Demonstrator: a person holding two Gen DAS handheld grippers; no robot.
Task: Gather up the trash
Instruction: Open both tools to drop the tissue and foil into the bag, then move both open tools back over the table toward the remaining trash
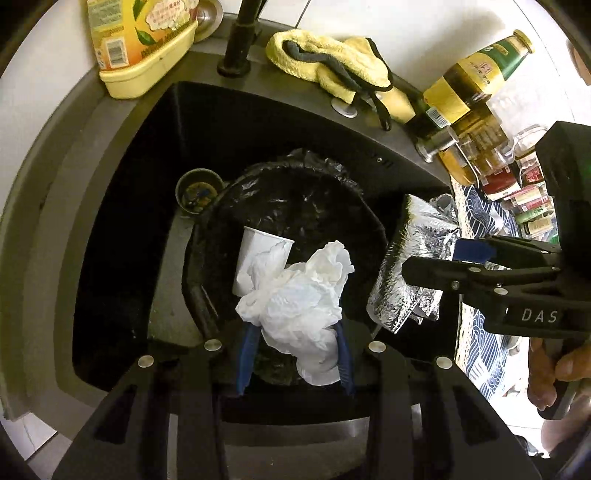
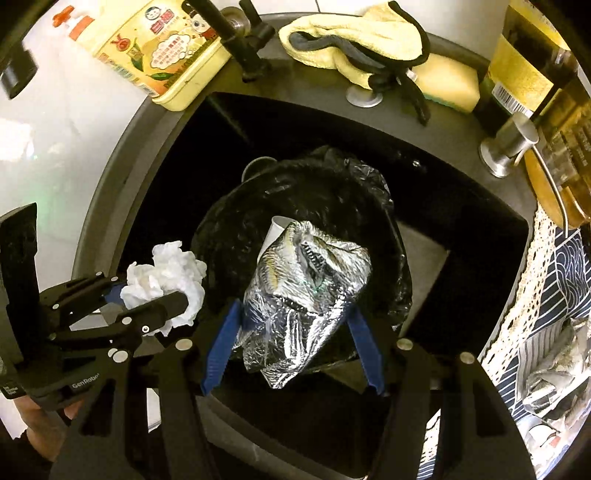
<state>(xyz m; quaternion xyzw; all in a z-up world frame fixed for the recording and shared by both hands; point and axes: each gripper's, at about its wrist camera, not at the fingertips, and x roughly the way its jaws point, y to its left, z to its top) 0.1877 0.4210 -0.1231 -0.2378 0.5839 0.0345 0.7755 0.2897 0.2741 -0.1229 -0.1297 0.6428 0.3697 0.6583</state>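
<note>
The left tool [image 1: 295, 354] pinched a crumpled white tissue [image 1: 299, 306], and the right tool [image 2: 293, 350] pinched a creased silver foil bag [image 2: 306, 291]. Both hung just above the black-lined bin [image 1: 295, 184], where a paper cup [image 1: 258, 254] lay beyond their tips.

Paper cup [image 2: 277, 226] mostly hidden behind foil wrapper [image 2: 303, 291]; detergent bottle [image 1: 136, 33] top cropped.

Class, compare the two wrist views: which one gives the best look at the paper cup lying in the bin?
The left wrist view. There the paper cup shows its rim and most of its side, with only crumpled tissue overlapping it. In the right wrist view, the foil bag hides all but a sliver of it.
</note>
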